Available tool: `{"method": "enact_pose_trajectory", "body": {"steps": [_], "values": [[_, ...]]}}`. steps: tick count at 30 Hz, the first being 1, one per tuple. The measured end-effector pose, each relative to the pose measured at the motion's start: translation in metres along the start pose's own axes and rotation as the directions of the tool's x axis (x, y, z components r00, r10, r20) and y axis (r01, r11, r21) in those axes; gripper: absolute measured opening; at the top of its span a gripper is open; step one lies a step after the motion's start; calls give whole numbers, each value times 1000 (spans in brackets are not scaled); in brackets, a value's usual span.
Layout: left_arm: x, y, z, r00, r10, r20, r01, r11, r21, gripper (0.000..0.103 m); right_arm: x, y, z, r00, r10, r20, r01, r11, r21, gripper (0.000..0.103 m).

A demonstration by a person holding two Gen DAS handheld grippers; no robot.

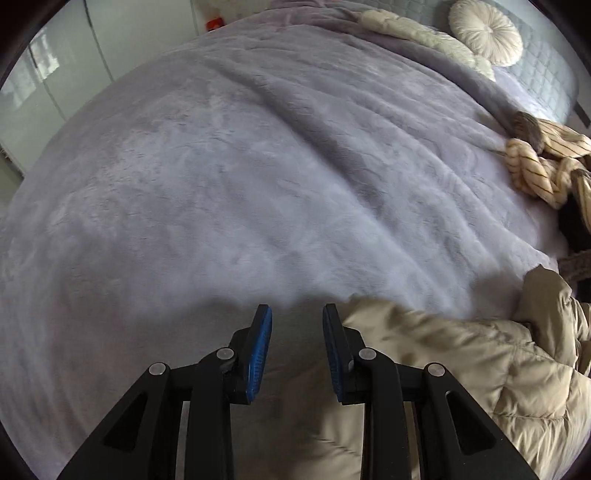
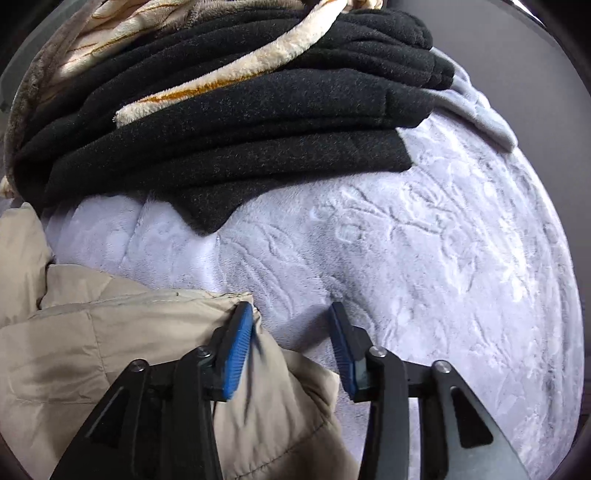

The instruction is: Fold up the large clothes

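Observation:
A beige quilted puffer jacket [image 1: 461, 369] lies crumpled on the grey plush bedspread [image 1: 240, 177], at the lower right of the left wrist view and the lower left of the right wrist view [image 2: 92, 343]. My left gripper [image 1: 297, 314] is open, just left of the jacket's edge, holding nothing. My right gripper [image 2: 291, 314] is open; its left finger touches a jacket corner and a fold of the jacket lies between the jaws lower down.
A stack of folded black clothes [image 2: 236, 122] with a cream striped fleece [image 2: 236, 62] on top sits just beyond the right gripper. In the left view, the striped fleece [image 1: 543, 162] is at right, and a round cream cushion [image 1: 485, 31] and white pillow [image 1: 417, 33] lie at the far end.

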State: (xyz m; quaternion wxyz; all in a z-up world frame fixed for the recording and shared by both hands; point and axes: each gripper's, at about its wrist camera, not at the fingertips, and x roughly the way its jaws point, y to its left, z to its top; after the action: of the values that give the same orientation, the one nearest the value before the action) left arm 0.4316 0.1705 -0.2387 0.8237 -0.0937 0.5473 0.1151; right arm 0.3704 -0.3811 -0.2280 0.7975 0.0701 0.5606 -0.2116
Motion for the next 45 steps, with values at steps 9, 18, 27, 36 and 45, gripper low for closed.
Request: {"method": "enact_pose_trajectory", "body": {"steps": [9, 18, 27, 36, 45], "values": [[-56, 0, -30, 998, -70, 3, 69, 988, 139, 30, -76, -18, -11, 995, 43, 91, -43, 999, 2, 63], [-113, -5, -96, 988, -147, -54, 155, 969, 195, 30, -128, -10, -88, 982, 168, 81, -168, 986, -2, 72], [-142, -2, -154, 982, -172, -85, 187, 955, 230, 81, -152, -10, -142, 962, 274, 9, -274, 962, 14, 80], [-156, -5, -186, 981, -159, -111, 183, 947, 263, 103, -158, 3, -184, 933, 354, -60, -354, 935, 16, 85], [-167, -11, -195, 986, -143, -85, 163, 935, 315, 103, -162, 3, -209, 908, 415, -54, -409, 907, 104, 85]]}}
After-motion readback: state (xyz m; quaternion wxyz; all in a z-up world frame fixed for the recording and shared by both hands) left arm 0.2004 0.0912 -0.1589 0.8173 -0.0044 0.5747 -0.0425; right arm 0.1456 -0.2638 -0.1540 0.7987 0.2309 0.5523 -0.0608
